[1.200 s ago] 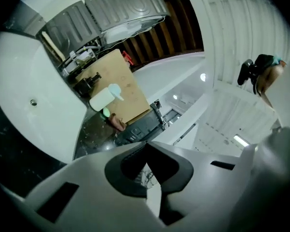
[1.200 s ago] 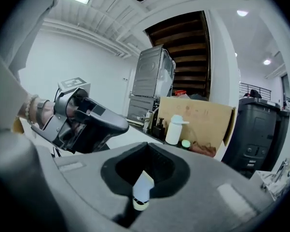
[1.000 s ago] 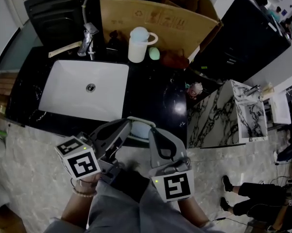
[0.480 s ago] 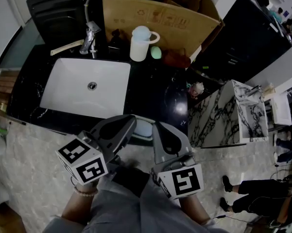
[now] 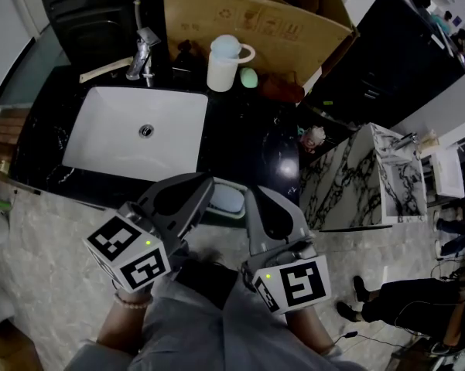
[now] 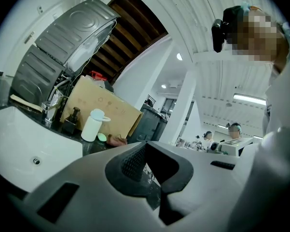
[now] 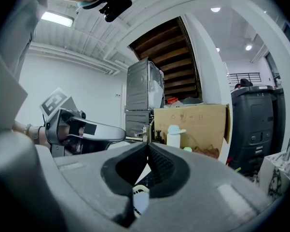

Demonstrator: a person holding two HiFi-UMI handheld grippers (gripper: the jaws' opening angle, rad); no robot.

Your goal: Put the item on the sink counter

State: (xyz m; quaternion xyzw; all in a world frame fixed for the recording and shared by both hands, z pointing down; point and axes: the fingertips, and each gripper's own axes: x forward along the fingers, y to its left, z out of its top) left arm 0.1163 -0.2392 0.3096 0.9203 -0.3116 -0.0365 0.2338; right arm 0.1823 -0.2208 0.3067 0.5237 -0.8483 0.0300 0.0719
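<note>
The left tongs (image 5: 207,185) and the right tongs (image 5: 251,196) are both pinching fully closed on nothing, side by side at lower centre, while the pale oval item (image 5: 227,200) is lying between their tips at the black desk's (image 5: 244,141) near edge.

Sink (image 5: 116,141) in counter's (image 5: 251,149) left; faucet (image 5: 143,51) behind sink; jug (image 5: 223,68) right of faucet, before box (image 5: 255,25)

Black counter (image 5: 247,141) w/ white sink (image 5: 100,130) at left; faucet (image 5: 143,52), white jug (image 5: 223,66), small green obj (image 5: 249,77) & cardboard box (image 5: 247,22) along back edge.
</note>
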